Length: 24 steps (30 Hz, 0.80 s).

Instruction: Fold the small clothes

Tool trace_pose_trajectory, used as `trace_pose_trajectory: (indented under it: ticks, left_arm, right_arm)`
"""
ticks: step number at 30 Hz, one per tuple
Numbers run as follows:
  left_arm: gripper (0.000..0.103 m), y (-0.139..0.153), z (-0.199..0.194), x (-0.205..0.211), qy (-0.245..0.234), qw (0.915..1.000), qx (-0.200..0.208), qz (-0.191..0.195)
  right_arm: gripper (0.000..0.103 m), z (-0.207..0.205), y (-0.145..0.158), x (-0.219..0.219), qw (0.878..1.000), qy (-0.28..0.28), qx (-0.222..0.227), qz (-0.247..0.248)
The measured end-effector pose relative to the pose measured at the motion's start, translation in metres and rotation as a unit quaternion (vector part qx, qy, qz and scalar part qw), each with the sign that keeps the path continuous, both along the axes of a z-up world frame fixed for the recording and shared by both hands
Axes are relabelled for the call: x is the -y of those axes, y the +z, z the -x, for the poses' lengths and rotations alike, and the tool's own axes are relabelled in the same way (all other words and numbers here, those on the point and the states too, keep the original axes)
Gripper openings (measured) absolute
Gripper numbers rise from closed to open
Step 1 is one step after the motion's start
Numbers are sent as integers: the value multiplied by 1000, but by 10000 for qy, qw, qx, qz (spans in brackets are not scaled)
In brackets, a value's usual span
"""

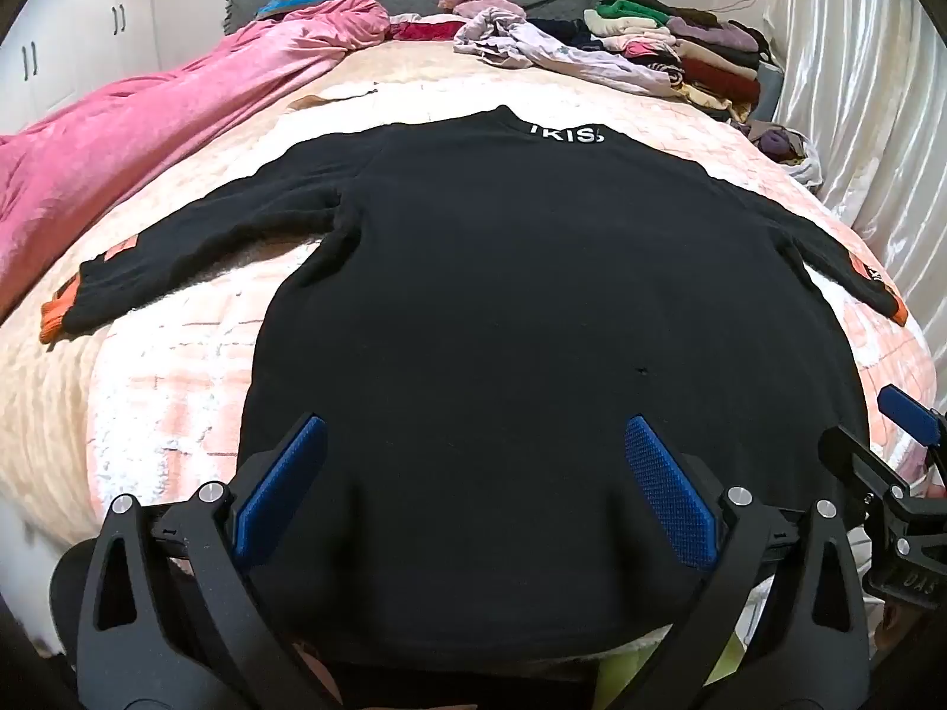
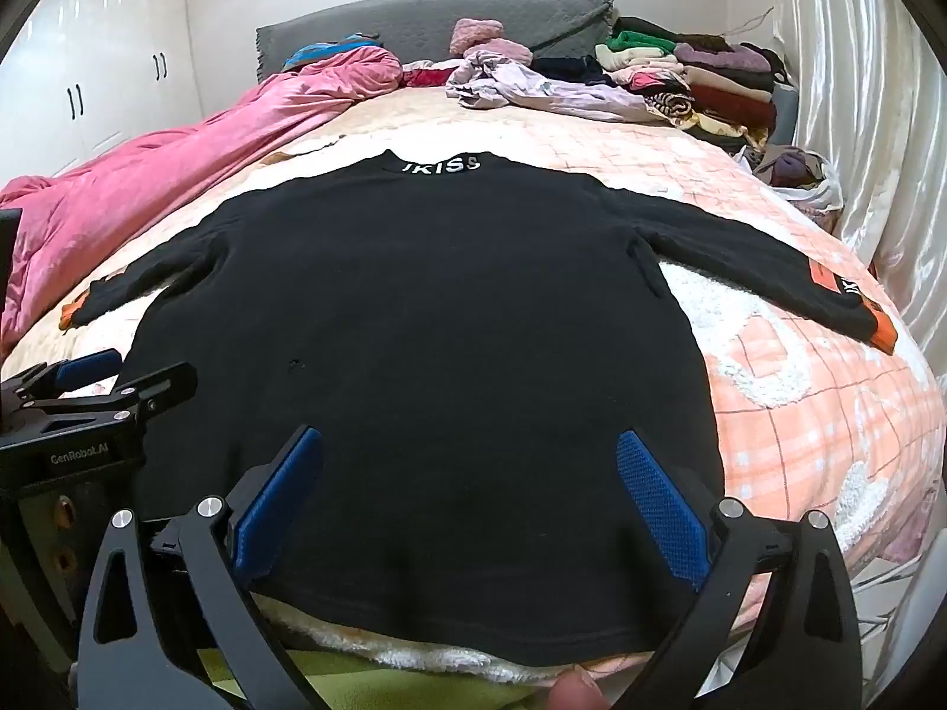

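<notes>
Nearest, the left gripper (image 1: 473,444) and the right gripper (image 2: 467,455) both hover over the hem end of the black sweater (image 1: 532,307), jaws spread wide and pinching nothing. The sweater lies flat on the bed (image 1: 177,384), sleeves stretched out to either side with orange cuffs (image 1: 56,313), its lettered collar at the far end. Beyond the sweater sit a pink quilt (image 1: 148,112) and a pile of clothes (image 1: 680,53).

black sweater (image 1: 532,307) hem hidden behind tool arms, far clothes pile (image 1: 680,53) too jumbled to tell
</notes>
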<state>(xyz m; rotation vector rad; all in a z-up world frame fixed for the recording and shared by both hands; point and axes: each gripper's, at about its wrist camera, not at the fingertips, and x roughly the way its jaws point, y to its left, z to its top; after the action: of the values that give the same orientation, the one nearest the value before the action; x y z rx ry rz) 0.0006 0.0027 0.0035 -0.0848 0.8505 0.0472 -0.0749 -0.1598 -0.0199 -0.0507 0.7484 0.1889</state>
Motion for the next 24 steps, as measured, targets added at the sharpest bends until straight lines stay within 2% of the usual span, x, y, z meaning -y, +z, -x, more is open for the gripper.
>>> trace_pose_trajectory:
  ticks: [24]
  left_arm:
    - [95, 1, 0, -1, -4, 10000, 20, -33]
  right_arm:
    - [99, 3, -2, -2, 10000, 18, -25, 2]
